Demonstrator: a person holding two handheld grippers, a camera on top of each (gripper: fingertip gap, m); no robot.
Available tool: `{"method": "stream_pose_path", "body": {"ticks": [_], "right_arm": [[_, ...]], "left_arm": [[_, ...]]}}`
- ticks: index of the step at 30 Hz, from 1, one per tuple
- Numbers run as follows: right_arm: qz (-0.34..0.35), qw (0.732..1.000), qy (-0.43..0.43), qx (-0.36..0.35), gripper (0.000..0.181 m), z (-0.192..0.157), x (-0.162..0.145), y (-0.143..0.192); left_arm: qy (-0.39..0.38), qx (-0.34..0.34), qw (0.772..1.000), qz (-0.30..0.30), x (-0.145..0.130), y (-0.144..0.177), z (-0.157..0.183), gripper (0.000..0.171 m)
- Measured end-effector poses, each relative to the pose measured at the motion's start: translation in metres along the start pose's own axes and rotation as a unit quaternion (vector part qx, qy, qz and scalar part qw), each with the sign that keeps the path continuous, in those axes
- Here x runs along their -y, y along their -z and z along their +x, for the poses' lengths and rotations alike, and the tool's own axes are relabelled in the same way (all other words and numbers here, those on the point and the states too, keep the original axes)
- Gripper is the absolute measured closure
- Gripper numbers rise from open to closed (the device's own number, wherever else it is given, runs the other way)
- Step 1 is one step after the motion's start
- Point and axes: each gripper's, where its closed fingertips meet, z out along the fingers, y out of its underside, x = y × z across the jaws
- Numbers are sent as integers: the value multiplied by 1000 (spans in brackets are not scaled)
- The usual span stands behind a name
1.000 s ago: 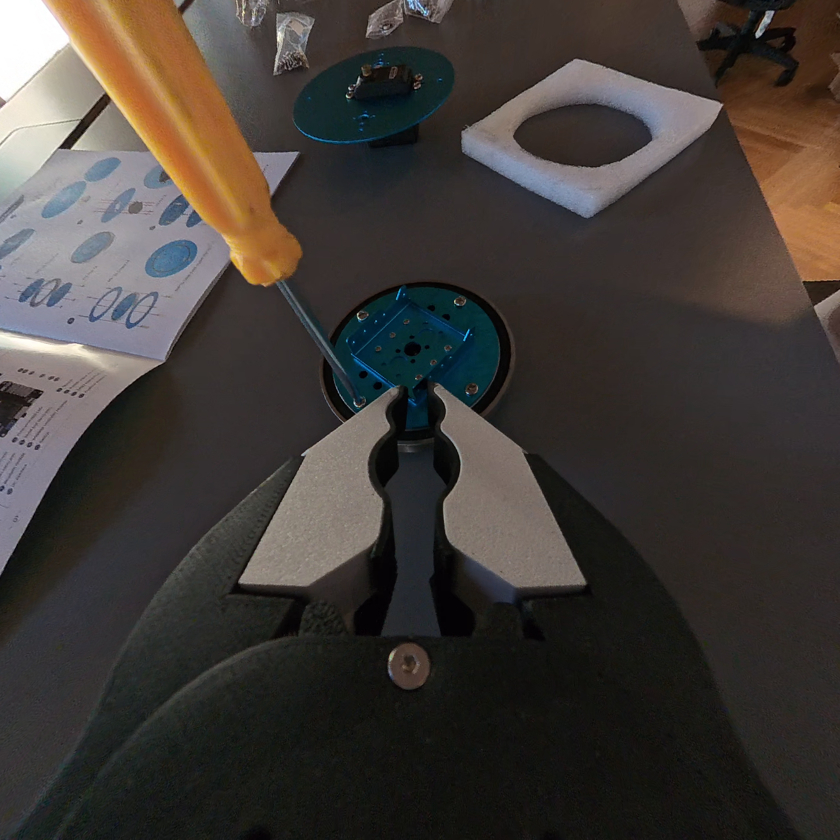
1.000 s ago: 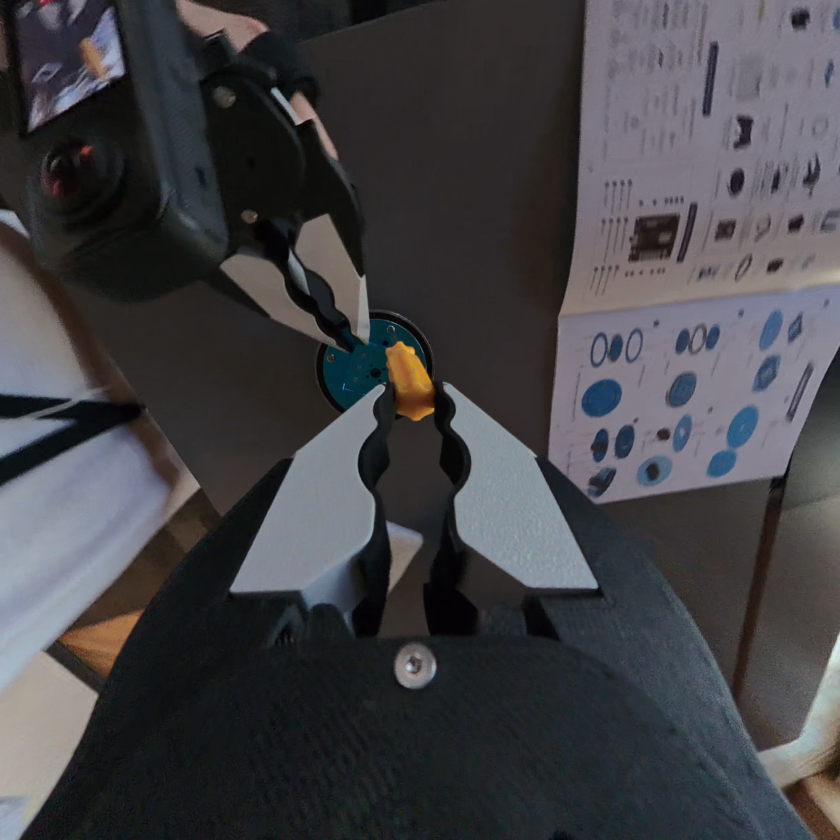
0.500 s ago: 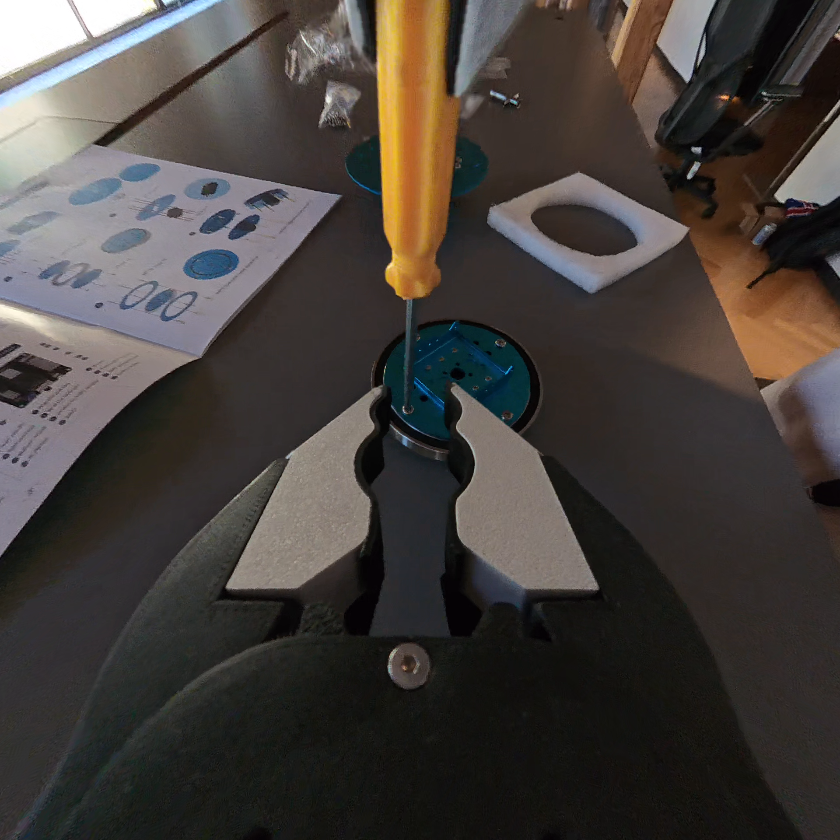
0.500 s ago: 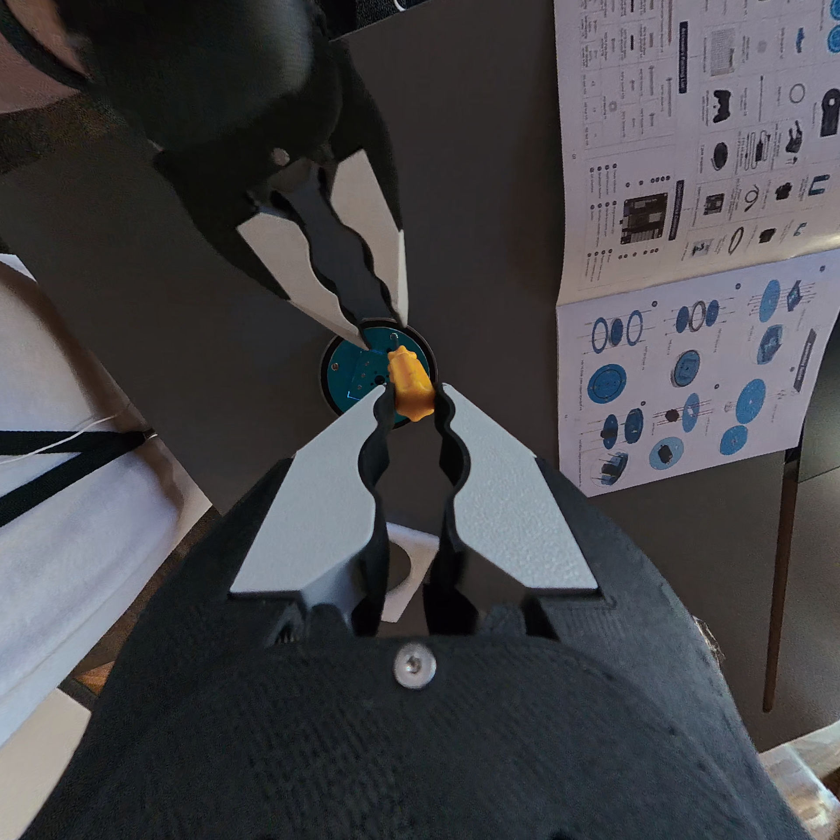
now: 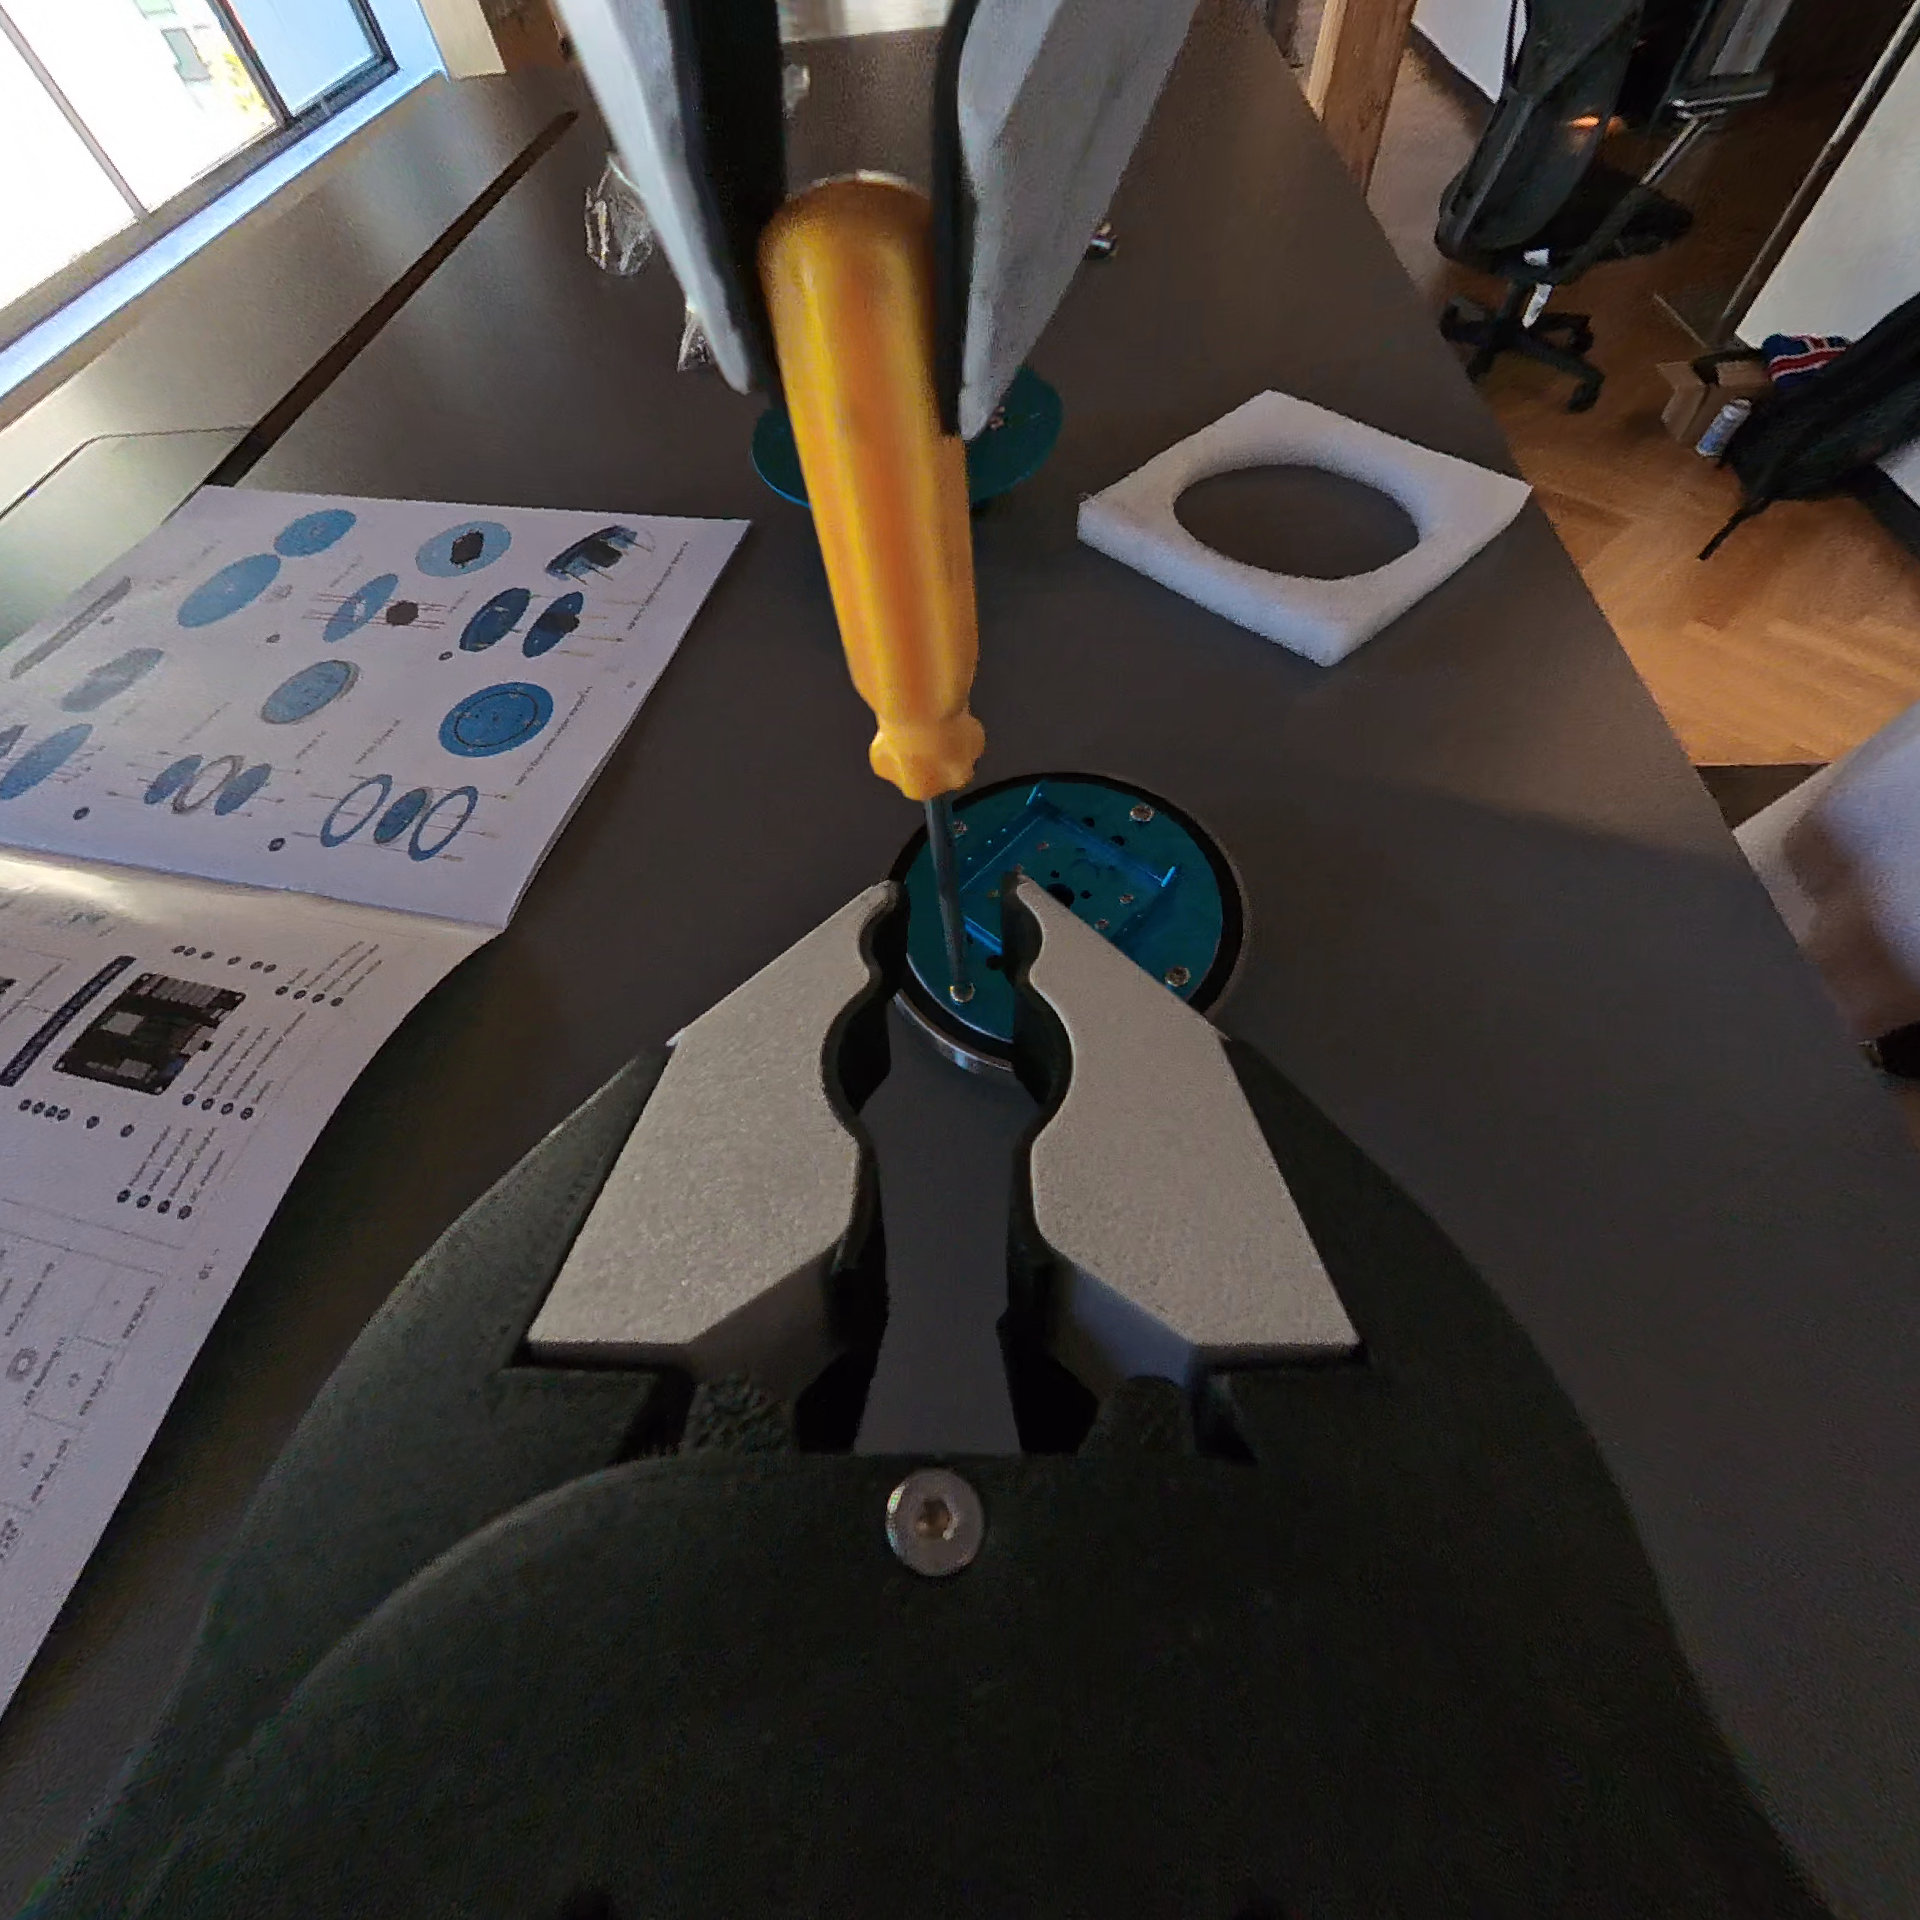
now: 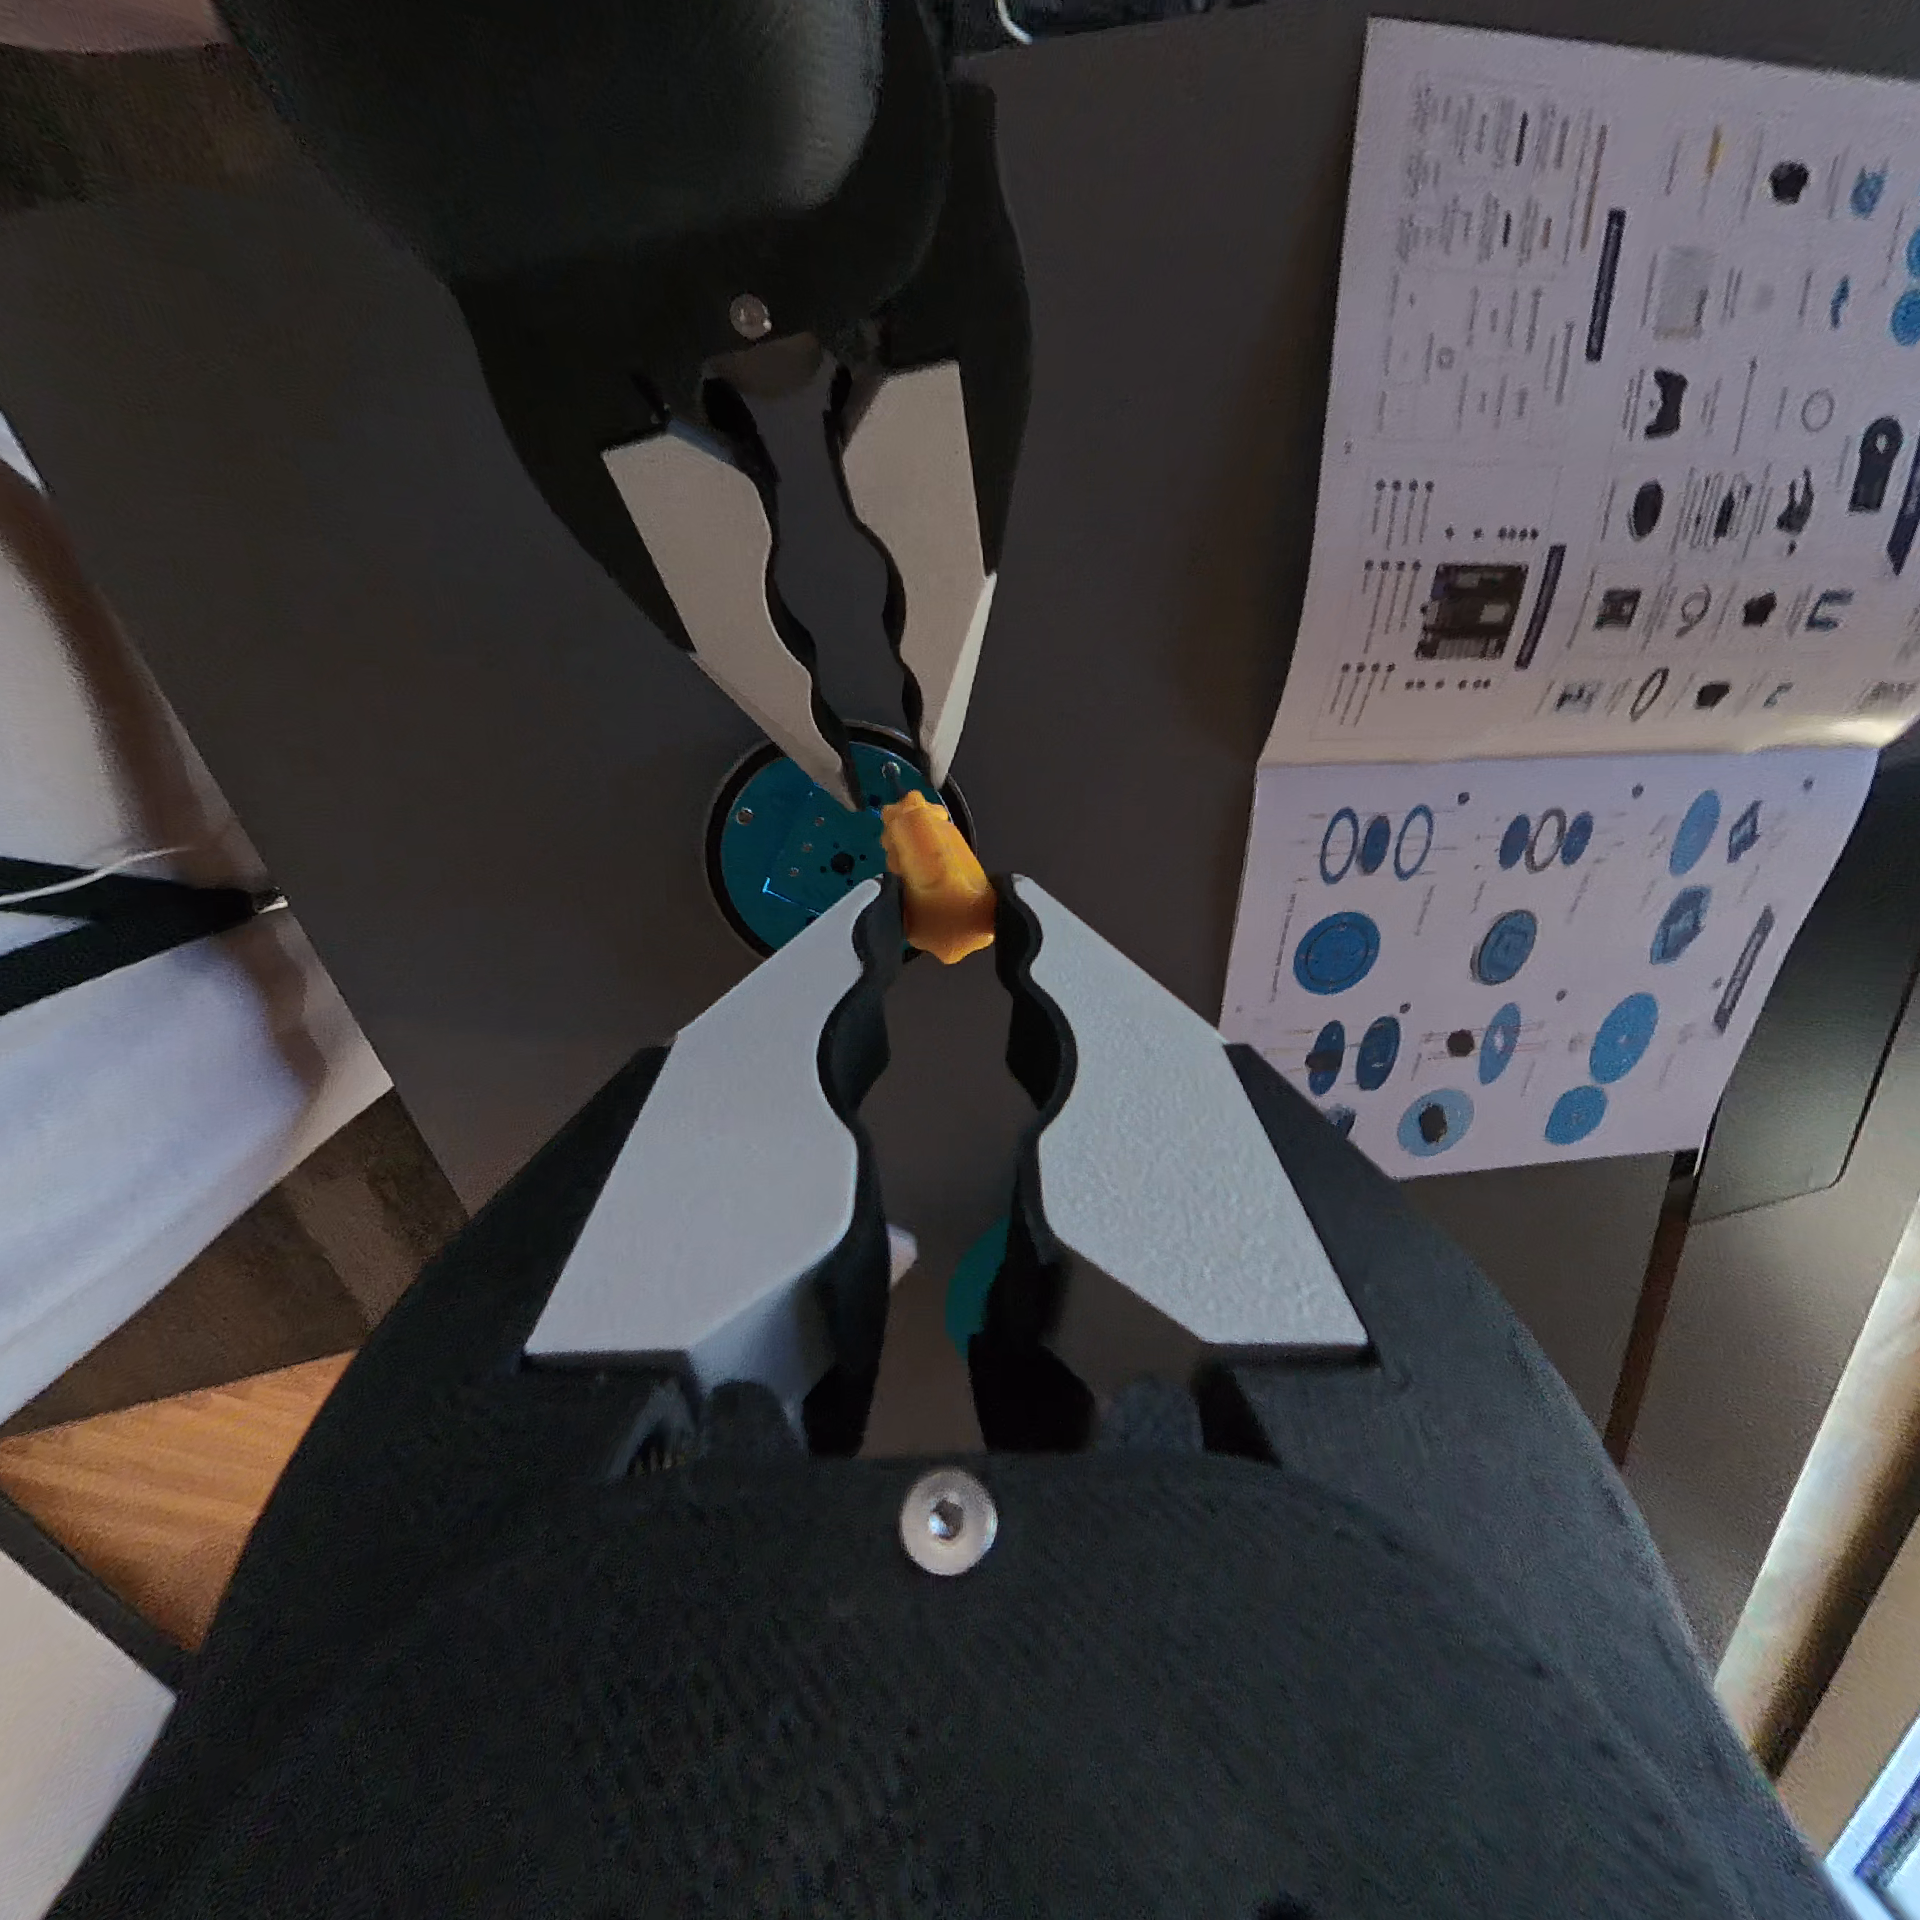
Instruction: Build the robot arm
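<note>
Right gripper pinches the orange screwdriver, tip in a screw; left gripper, part-spread, straddles the blue disc; a tilt could slip the tip.

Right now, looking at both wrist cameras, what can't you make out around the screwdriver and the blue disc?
- Screwdriver shaft: right wrist view, hidden behind its own handle.
- Second blue disc: left wrist view, mostly covered by the right gripper and the handle.
- Near rim of blue disc: left wrist view, behind the left gripper.
- Manual: print blurred.
</note>
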Motion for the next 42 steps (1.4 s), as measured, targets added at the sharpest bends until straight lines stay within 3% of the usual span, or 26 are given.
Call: {"method": "stream_pose_path", "body": {"ticks": [4, 6, 11, 14, 17, 20, 42], "right_arm": [[2, 995, 101, 21, 164, 0, 2, -1], [-3, 994, 109, 30, 165, 1, 1, -1], [-17, 1000, 1, 24, 164, 5, -3, -1], [-23, 1000, 13, 9, 164, 1, -7, 0], [-25, 1000, 18, 4, 164, -1, -7, 1], [-32, 999, 2, 5, 164, 0, -8, 1], [-42, 968, -246, -22, 164, -2, -24, 3]], "left_arm": [[17, -11, 999, 30, 8, 3, -1, 150], [27, -15, 999, 44, 12, 5, -3, 150], [22, -15, 1000, -7, -12, -4, -1, 148], [43, -50, 997, -48, -31, -8, 12, 140], [36, -29, 996, -77, -42, -12, 12, 127], [41, -23, 996, -74, -38, -19, 13, 117], [71, 12, 994, -78, -32, -36, 12, 110]]}}
